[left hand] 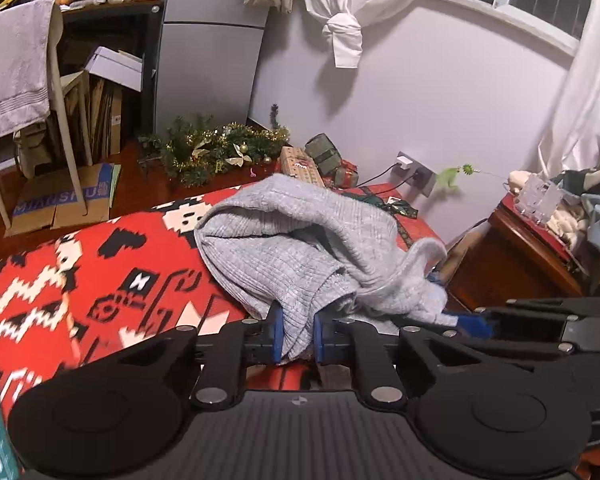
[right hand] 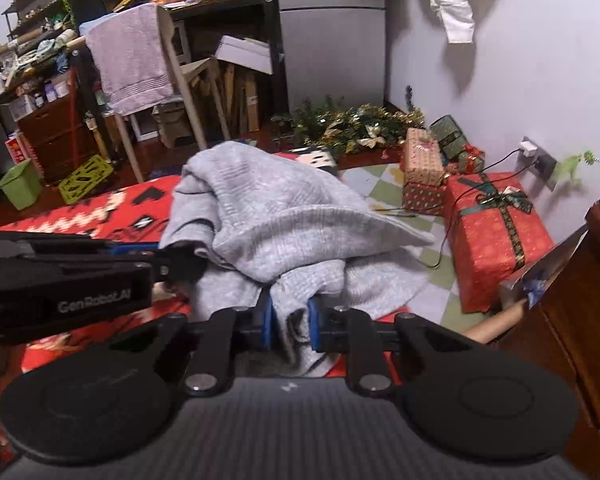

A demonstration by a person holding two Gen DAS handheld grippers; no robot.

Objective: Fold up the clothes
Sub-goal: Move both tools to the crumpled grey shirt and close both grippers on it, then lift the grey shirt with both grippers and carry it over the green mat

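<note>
A light grey ribbed knit garment (left hand: 296, 236) lies bunched over the red patterned blanket (left hand: 80, 280). My left gripper (left hand: 296, 334) is shut on a fold of the grey garment, cloth pinched between its blue pads (left hand: 275, 332). In the right wrist view the same grey garment (right hand: 268, 216) is heaped up, and my right gripper (right hand: 290, 326) is shut on another fold of it. The left gripper's black body (right hand: 60, 280) reaches in from the left edge, close beside the right one. The right gripper's body (left hand: 540, 320) shows at the right of the left wrist view.
A wooden side table (left hand: 532, 256) stands right of the bed. Wrapped gift boxes (right hand: 496, 232), a tinsel garland (right hand: 352, 128) and flattened cardboard (left hand: 68, 200) lie on the floor. A chair with a towel (right hand: 132, 60), cluttered shelves (right hand: 40, 80) and a grey fridge (left hand: 208, 44) stand behind.
</note>
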